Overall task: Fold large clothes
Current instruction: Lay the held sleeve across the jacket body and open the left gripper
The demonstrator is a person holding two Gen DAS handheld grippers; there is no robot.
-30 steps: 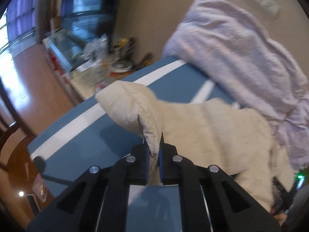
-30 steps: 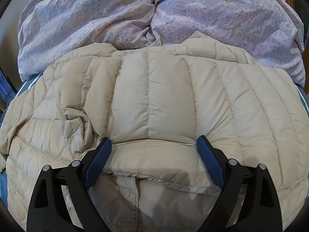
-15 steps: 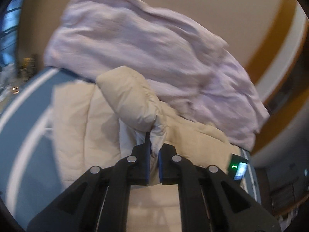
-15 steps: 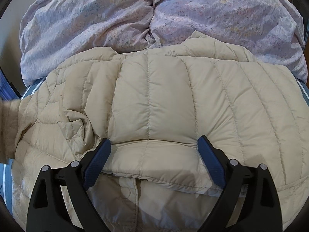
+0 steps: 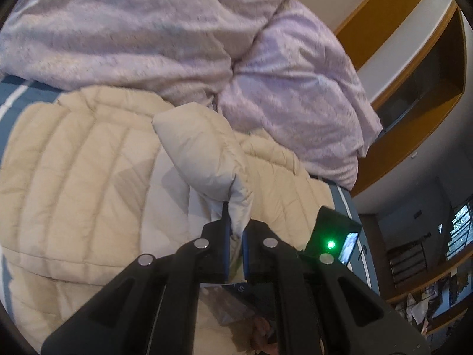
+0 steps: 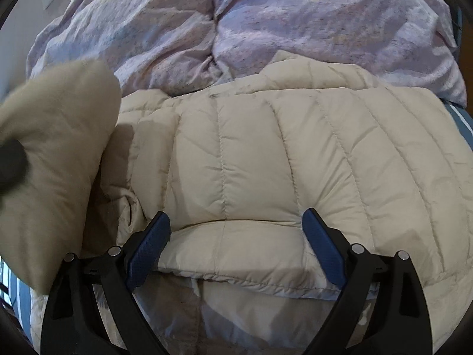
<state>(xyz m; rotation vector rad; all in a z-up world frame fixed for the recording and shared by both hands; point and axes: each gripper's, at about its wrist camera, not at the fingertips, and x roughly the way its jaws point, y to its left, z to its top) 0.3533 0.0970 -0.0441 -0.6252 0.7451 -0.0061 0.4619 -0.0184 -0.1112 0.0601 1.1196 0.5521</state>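
While my left gripper (image 5: 235, 233) is clamped tight on the cuff of the sleeve (image 5: 204, 153), I hold that sleeve lifted above the jacket (image 6: 295, 159), so I judge the step in hand is to fold the sleeve inward over the body of the jacket. The jacket is a cream quilted one; it lies spread on the bed (image 5: 17, 94), with its far edge touching the lilac duvet (image 6: 266, 23) which is heaped behind it. My right gripper (image 6: 236, 236) is wide open and has hold of nothing; its two blue pads stand just above the near part of the jacket, one on each side of a quilted panel, and I cannot tell if they touch the cloth. In the right wrist view the lifted sleeve hangs at the left side of the jacket, blurred and near the camera. The long axis of the jacket goes from me toward the duvet, the quilting seams go the same way, and the end at the duvet seems to be the collar, but I am not sure. The sleeve points from my left gripper up and away toward the duvet. For the next move I think the sleeve must go across the jacket and be laid flat on it, and only then released. The puffy filling may spring back, so my right gripper could press the fold down.
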